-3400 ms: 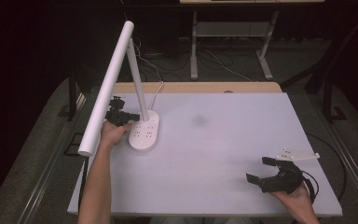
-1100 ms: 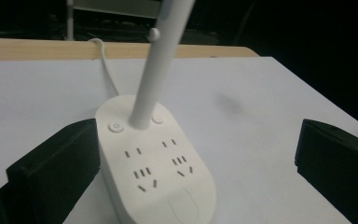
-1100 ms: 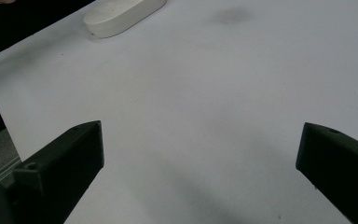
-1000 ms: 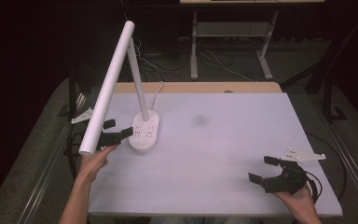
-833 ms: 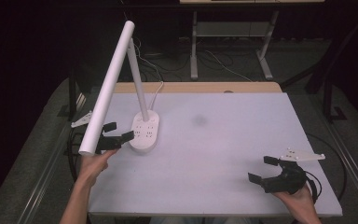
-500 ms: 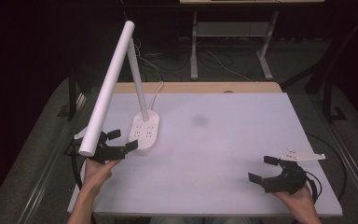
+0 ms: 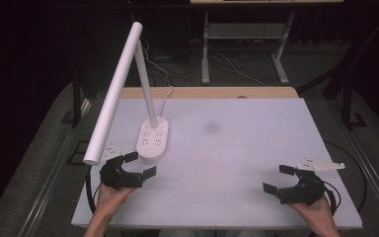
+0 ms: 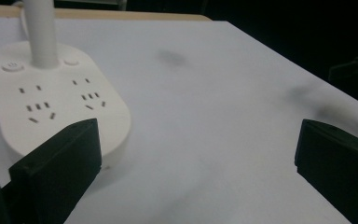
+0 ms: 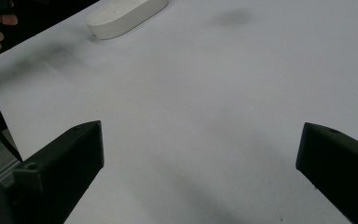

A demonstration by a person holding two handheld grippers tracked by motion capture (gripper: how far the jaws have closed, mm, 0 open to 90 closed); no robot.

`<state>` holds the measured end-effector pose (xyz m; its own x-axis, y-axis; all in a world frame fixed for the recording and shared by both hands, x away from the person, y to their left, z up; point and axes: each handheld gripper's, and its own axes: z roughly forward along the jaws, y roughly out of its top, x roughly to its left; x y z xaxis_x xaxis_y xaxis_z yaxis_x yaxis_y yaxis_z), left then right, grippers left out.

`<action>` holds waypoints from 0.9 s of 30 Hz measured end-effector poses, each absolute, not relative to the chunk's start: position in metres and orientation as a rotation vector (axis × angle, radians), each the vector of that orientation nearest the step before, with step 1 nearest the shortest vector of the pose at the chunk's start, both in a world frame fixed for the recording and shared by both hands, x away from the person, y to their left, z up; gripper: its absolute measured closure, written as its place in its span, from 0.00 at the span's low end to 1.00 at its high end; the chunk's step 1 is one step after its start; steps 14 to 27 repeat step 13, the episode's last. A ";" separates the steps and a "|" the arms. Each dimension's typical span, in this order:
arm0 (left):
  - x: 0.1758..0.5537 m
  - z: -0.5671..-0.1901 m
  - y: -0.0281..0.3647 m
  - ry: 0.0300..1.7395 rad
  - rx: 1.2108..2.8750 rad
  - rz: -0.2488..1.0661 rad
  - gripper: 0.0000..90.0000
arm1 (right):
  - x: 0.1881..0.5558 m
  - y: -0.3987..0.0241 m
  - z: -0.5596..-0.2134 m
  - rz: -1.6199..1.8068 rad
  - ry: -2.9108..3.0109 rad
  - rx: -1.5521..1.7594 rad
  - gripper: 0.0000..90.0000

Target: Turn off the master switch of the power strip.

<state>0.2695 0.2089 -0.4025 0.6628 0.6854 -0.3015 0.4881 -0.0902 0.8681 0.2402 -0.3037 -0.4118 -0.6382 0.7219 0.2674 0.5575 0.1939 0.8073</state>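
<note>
High view, left gripper jaws apart just beside white oval desk-lamp base with sockets, right gripper jaws apart over bare white tabletop.

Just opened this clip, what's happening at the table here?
A person holds a gripper in each hand at a white table. The left gripper is open and empty, just in front of the base of a white desk lamp that has sockets built into it. The right gripper rests open near the table's front right corner, also holding nothing. Neither is touching the lamp.
</note>
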 end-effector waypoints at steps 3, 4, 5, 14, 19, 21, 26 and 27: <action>0.263 -0.405 0.206 0.948 1.748 0.209 0.00 | 0.241 -0.303 -0.412 1.426 2.296 1.242 0.00; 0.262 -0.406 0.204 0.948 1.753 0.208 0.00 | 0.241 -0.303 -0.412 1.426 2.296 1.238 0.00; 0.260 -0.407 0.203 0.945 1.759 0.211 0.00 | 0.241 -0.303 -0.412 1.426 2.296 1.237 0.00; 0.254 -0.418 0.196 0.936 1.776 0.192 0.00 | 0.240 -0.304 -0.412 1.431 2.292 1.245 0.00; 0.254 -0.418 0.196 0.936 1.776 0.192 0.00 | 0.240 -0.304 -0.412 1.431 2.292 1.245 0.00; 0.254 -0.418 0.196 0.936 1.776 0.192 0.00 | 0.240 -0.304 -0.412 1.431 2.292 1.245 0.00; 0.254 -0.418 0.196 0.936 1.776 0.192 0.00 | 0.240 -0.304 -0.412 1.431 2.292 1.245 0.00; 0.254 -0.418 0.196 0.936 1.776 0.192 0.00 | 0.240 -0.304 -0.412 1.431 2.292 1.245 0.00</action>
